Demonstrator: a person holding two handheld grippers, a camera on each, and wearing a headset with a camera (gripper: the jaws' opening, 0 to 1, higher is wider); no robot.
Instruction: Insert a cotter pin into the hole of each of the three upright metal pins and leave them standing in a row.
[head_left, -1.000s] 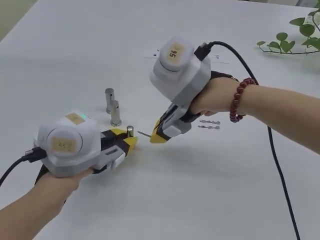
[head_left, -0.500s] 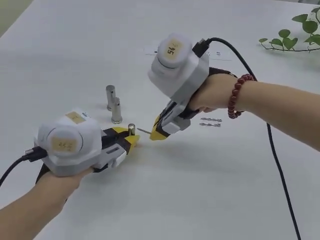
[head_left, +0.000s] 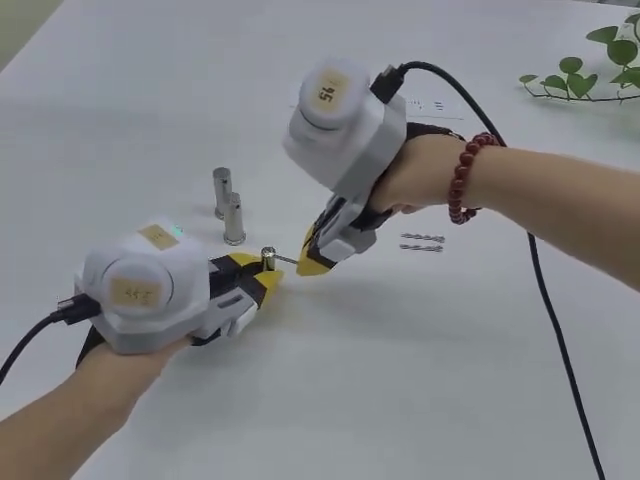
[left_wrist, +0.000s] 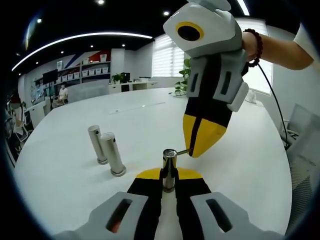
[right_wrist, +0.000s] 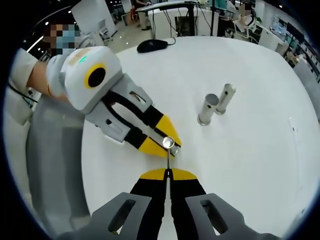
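Cotter pin was pinched in the right hand-held gripper, tip at the metal pin, which the left hand-held gripper clamped upright, centre-left of frame. It needed aligning w/ the hole — then a slow, straight push.

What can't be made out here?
- Whether the cotter pin tip is in the held pin's hole or just touching: too small in head view; pin top hides it in right gripper view.
- Holes in the two free pins: too small, all views.
- Shape of the spare cotter pins: too small, head view.
- Rest of the plant: cut by head view's edge.
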